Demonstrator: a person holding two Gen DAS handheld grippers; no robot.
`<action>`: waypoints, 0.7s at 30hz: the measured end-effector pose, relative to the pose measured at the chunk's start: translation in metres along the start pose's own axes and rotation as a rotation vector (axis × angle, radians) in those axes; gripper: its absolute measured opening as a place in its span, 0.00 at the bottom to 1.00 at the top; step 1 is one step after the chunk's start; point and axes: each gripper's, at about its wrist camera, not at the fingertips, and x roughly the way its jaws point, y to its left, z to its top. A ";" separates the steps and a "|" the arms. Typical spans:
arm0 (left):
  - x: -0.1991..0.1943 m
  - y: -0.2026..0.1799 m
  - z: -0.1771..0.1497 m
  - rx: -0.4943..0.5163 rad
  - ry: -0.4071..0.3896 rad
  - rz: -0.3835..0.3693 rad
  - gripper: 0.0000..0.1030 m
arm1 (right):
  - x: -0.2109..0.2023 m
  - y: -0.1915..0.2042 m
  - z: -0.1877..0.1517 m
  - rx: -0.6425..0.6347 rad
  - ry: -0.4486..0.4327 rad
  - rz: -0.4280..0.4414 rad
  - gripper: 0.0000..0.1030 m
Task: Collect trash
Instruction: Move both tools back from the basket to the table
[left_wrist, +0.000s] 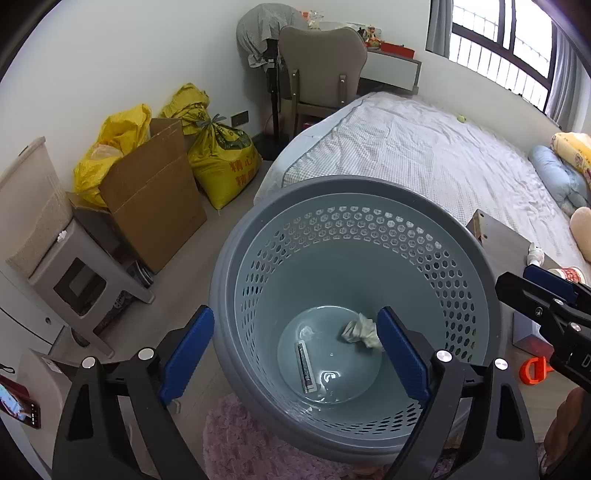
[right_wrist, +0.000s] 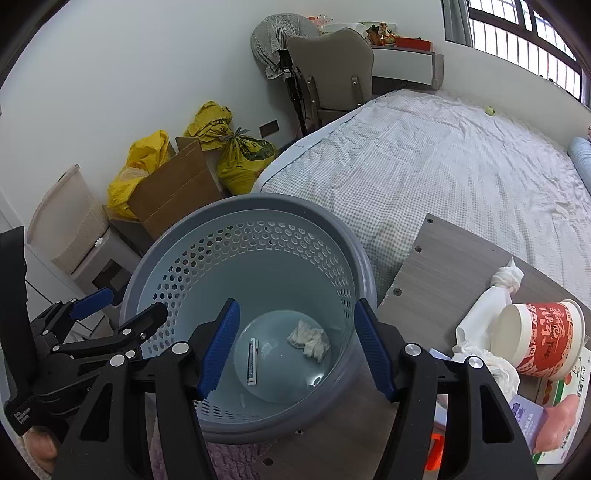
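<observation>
A grey perforated waste basket stands on the floor below both grippers. At its bottom lie a crumpled white tissue and a thin flat strip. My left gripper hangs open over the basket mouth with nothing between its blue pads. My right gripper is also open and empty above the basket, over the tissue and strip. Each gripper shows in the other's view, the right gripper at the right edge and the left gripper at the left.
A wooden side table to the right carries a red-printed paper cup, white crumpled wrapping and a box. The bed lies behind it. A cardboard box, yellow sacks and a grey stool stand at the left, a pink rug underfoot.
</observation>
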 end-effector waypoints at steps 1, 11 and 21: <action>0.000 0.001 0.000 -0.004 0.000 -0.001 0.87 | 0.000 0.000 0.000 0.000 0.000 -0.002 0.60; -0.012 0.001 -0.003 -0.002 -0.029 -0.002 0.88 | -0.006 -0.001 -0.012 0.023 0.007 -0.004 0.60; -0.022 -0.008 -0.008 0.012 -0.044 -0.005 0.88 | -0.024 -0.006 -0.028 0.038 -0.012 -0.021 0.60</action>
